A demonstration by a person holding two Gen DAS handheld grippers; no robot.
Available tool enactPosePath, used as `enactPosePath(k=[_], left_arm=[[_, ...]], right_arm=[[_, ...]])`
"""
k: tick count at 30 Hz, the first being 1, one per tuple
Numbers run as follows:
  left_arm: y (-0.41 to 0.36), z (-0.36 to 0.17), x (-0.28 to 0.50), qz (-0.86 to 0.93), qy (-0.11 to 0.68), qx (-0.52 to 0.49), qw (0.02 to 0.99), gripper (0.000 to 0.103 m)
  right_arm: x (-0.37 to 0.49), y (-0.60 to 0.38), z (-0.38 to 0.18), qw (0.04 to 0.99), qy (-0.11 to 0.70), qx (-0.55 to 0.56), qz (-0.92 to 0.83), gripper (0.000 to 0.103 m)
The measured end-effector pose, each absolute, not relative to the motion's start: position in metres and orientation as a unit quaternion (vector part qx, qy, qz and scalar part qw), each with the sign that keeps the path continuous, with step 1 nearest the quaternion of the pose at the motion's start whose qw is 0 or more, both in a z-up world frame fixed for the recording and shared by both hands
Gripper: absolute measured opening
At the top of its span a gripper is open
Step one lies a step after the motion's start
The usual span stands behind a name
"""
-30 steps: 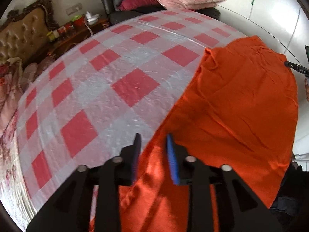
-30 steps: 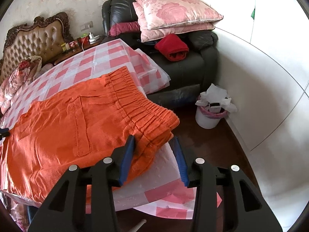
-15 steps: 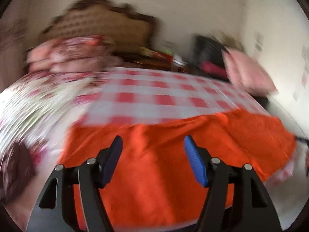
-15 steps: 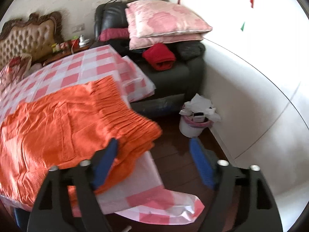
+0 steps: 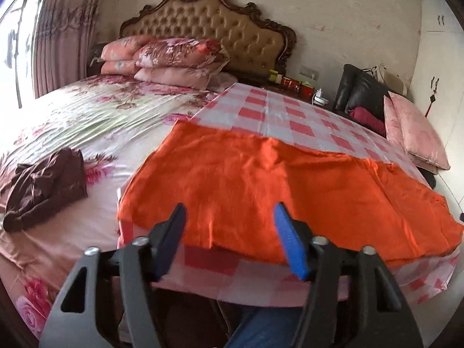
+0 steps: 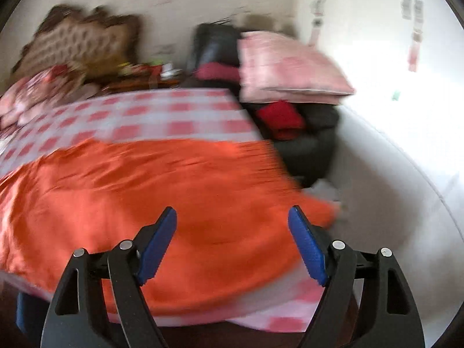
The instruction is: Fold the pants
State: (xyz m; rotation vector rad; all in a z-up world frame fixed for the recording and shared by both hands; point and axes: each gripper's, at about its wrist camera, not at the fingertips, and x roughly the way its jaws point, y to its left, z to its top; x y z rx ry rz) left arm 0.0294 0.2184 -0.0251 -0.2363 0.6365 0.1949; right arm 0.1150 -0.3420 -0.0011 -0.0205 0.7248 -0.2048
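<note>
The orange pants lie spread flat across the pink-and-white checked cloth on the bed, reaching its near edge. My left gripper hovers over the near hem at the pants' left part. Its jaws stand apart and are closing, with nothing pinched between them. In the blurred right wrist view the pants fill the foreground, with the gathered waistband at the right end. My right gripper is wide open above the fabric near that end and holds nothing.
A crumpled brown garment lies on the floral sheet at the left. Pillows are stacked by the tufted headboard. A black armchair with pink cushions and a red garment stands to the right of the bed. A person's jeans leg is below.
Both grippers have let go of the pants' fabric, opened wider and drawn back. The left view has swung round to face the headboard. The right view has shifted left over the pants.
</note>
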Motion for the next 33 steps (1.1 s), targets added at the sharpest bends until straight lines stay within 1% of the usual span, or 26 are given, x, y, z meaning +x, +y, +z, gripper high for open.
enactPosePath(k=[1,2,3,6,8,9,10,12,15,20,21,22,24,27,31,32,33], left_arm=[[0.22,-0.03,0.03,0.099,0.32,-0.112,0.936,0.053],[0.223,-0.036,0.029,0.105,0.331,-0.109,0.932,0.045],[0.231,-0.042,0.029,0.12,0.342,-0.112,0.925,0.039],[0.26,-0.041,0.018,0.152,0.328,-0.144,0.921,0.038],[0.279,-0.038,0.009,0.172,0.317,-0.162,0.918,0.038],[0.296,-0.038,0.002,0.174,0.308,-0.197,0.914,0.037],[0.307,-0.039,-0.003,0.169,0.303,-0.223,0.911,0.037],[0.319,-0.042,-0.013,0.15,0.298,-0.26,0.906,0.037],[0.317,-0.047,-0.019,0.115,0.299,-0.282,0.905,0.037],[0.299,-0.054,-0.006,0.086,0.312,-0.28,0.904,0.036],[0.297,-0.054,-0.004,0.083,0.311,-0.277,0.905,0.026],[0.295,-0.054,-0.001,0.085,0.311,-0.272,0.907,0.022],[0.297,-0.051,0.001,0.092,0.31,-0.263,0.909,0.009],[0.301,-0.047,0.008,0.102,0.316,-0.249,0.91,0.005],[0.304,-0.048,0.012,0.099,0.322,-0.264,0.904,0.006],[0.306,-0.049,0.01,0.099,0.321,-0.276,0.901,0.014],[0.31,-0.05,0.006,0.097,0.318,-0.294,0.896,0.024]], right_arm=[[0.122,-0.323,-0.008,0.928,0.366,-0.012,-0.073,0.077],[0.126,-0.309,-0.014,0.926,0.372,-0.018,-0.061,0.077],[0.13,-0.295,-0.02,0.924,0.378,-0.03,-0.054,0.077],[0.133,-0.267,-0.033,0.919,0.386,-0.061,-0.047,0.077],[0.134,-0.259,-0.04,0.916,0.394,-0.062,-0.041,0.081],[0.133,-0.257,-0.044,0.916,0.394,-0.063,-0.042,0.082],[0.132,-0.257,-0.046,0.919,0.388,-0.061,-0.046,0.085],[0.13,-0.26,-0.047,0.919,0.389,-0.053,-0.044,0.085],[0.134,-0.266,-0.051,0.918,0.395,-0.025,-0.036,0.087],[0.131,-0.265,-0.053,0.92,0.391,-0.02,-0.03,0.087],[0.132,-0.267,-0.053,0.919,0.393,-0.016,-0.028,0.087],[0.132,-0.267,-0.053,0.919,0.393,-0.013,-0.027,0.087],[0.133,-0.266,-0.053,0.919,0.393,-0.012,-0.028,0.087],[0.133,-0.265,-0.053,0.919,0.393,-0.01,-0.033,0.087],[0.133,-0.265,-0.053,0.918,0.394,-0.013,-0.035,0.088],[0.133,-0.266,-0.053,0.918,0.394,-0.011,-0.033,0.088],[0.133,-0.266,-0.053,0.918,0.394,-0.009,-0.033,0.088]])
